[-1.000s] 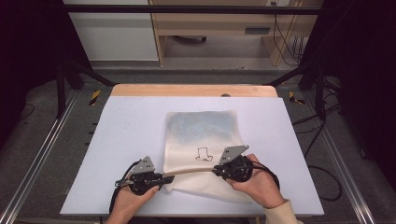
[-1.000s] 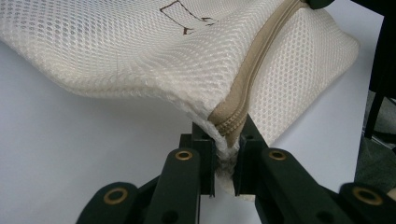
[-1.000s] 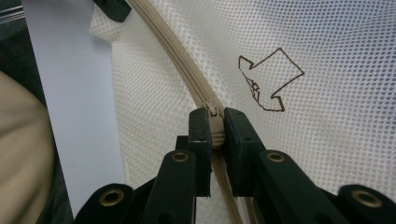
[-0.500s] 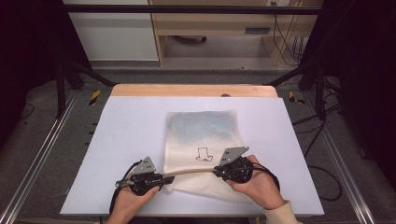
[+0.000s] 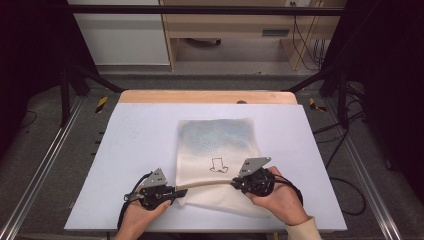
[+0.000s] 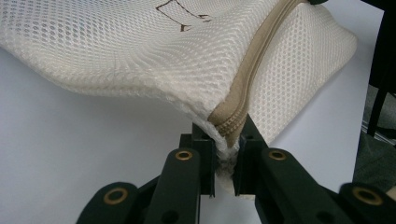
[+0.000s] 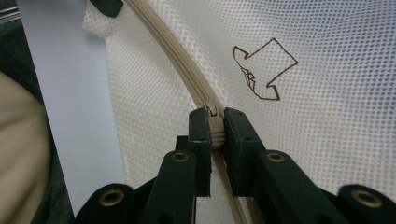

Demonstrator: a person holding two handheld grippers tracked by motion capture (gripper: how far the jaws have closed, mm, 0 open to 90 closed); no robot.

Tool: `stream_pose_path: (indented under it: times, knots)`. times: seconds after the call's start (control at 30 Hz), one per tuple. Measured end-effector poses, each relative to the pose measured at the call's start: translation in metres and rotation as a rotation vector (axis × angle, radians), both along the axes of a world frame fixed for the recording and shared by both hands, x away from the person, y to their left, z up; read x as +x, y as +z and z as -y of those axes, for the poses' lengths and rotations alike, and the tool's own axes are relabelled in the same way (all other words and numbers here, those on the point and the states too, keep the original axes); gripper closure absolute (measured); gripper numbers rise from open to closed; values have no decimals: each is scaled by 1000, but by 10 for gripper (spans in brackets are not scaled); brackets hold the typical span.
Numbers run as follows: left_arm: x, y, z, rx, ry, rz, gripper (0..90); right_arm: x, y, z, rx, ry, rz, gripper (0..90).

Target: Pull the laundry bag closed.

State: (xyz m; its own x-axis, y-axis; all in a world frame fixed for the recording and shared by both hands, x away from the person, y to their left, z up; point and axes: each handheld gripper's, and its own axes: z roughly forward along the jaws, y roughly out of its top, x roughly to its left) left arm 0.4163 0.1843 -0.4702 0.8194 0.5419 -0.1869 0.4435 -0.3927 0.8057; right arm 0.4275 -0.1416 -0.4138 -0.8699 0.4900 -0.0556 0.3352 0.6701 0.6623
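Here a cream mesh bag [image 5: 215, 150] lies flat on the white desk [image 5: 135, 135], its tan zipper [image 5: 207, 184] along the near edge, stretched between the two tools. The left tool [image 5: 175, 192] is clamped on the bag's near left corner, at the zipper's end [image 6: 229, 126]. The right tool [image 5: 235, 183] pinches the zipper pull [image 7: 214, 126], just beside a drawn arrow [image 7: 261, 70] on the mesh.

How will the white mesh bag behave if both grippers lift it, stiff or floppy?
Probably floppy: the mesh bag already sags and curves beside the left gripper. It looks light, being thin open netting. The zipper, pinched in the right gripper, likely bends too, since it arcs.
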Motion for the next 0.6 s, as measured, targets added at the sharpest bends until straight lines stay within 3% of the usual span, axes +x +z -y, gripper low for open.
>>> stream_pose_path:
  times: [0.6]
  knots:
    - [0,-1,1,4,-1,2,818,-3,-6,18,12,-55,-14,820]
